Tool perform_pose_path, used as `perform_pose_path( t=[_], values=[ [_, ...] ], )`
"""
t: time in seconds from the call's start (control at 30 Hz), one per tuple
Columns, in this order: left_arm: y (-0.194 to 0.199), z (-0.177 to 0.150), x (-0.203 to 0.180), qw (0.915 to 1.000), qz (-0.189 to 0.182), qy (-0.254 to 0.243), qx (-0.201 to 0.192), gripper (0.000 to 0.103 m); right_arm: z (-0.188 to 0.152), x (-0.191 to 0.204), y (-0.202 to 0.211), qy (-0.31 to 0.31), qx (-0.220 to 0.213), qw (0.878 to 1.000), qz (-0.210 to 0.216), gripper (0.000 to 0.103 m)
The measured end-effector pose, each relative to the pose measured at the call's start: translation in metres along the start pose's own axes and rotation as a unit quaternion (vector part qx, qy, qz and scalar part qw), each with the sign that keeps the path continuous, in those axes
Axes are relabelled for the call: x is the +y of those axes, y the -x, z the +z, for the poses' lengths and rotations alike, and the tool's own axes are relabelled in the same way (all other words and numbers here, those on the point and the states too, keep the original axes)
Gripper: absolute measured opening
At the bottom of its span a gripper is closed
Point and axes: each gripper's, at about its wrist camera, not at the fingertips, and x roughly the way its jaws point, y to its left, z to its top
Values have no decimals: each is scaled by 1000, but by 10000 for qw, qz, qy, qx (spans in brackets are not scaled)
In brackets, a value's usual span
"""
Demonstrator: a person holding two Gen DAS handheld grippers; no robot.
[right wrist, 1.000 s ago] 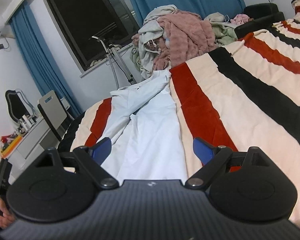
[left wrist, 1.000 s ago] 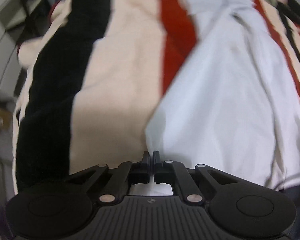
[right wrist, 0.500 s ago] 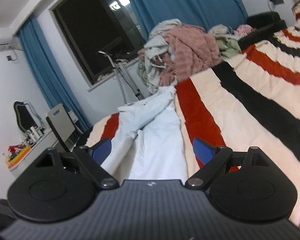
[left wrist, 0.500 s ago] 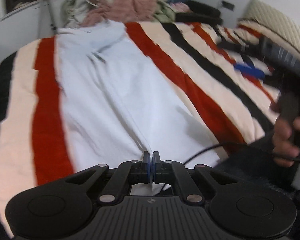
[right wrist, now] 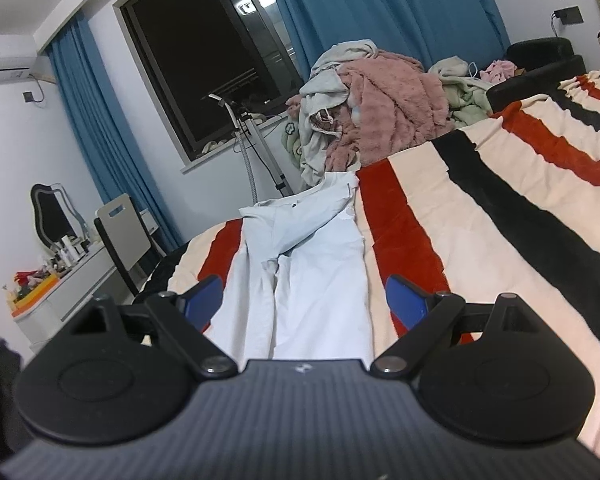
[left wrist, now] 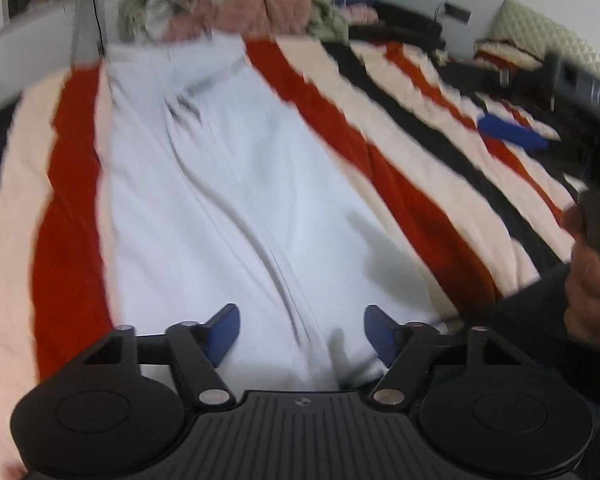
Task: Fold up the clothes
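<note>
White trousers [left wrist: 236, 200] lie lengthwise on a bed with a red, cream and black striped blanket [left wrist: 412, 184], their waist at the far end. My left gripper [left wrist: 300, 330] hovers over the near leg ends; its jaws are opening, and the cloth lies beneath and between them without being pinched. In the right wrist view the trousers [right wrist: 320, 280] show one leg folded onto the other. My right gripper [right wrist: 304, 300] stands open just short of the leg ends, with nothing between its fingers. A hand [left wrist: 588, 280] holds that gripper at the right edge of the left wrist view.
A heap of pink, grey and green clothes [right wrist: 372, 108] lies at the far end of the bed. A stand [right wrist: 256, 152] rises before the dark window. A desk with clutter [right wrist: 56, 276] and a chair [right wrist: 120, 240] are on the left. Blue curtains hang behind.
My left gripper swung across the bed with the trouser leg pinched, laid it beside the other leg, then opened and let the cloth go. The right gripper tilted up slightly.
</note>
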Motion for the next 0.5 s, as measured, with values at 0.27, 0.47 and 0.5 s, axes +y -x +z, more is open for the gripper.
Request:
perform_pose_path(
  t=[0.27, 0.47, 0.5],
  values=[
    [18, 30, 11, 9856, 790, 404, -1441, 86, -3, 5, -1, 204, -180, 9994, -222, 90],
    [33, 22, 23, 9800, 871, 597, -1686, 94, -13, 17, -12, 509, 9, 9984, -226, 89],
    [36, 22, 26, 9795, 945, 555, -1690, 98, -12, 21, -17, 584, 87, 9980, -217, 89]
  ],
)
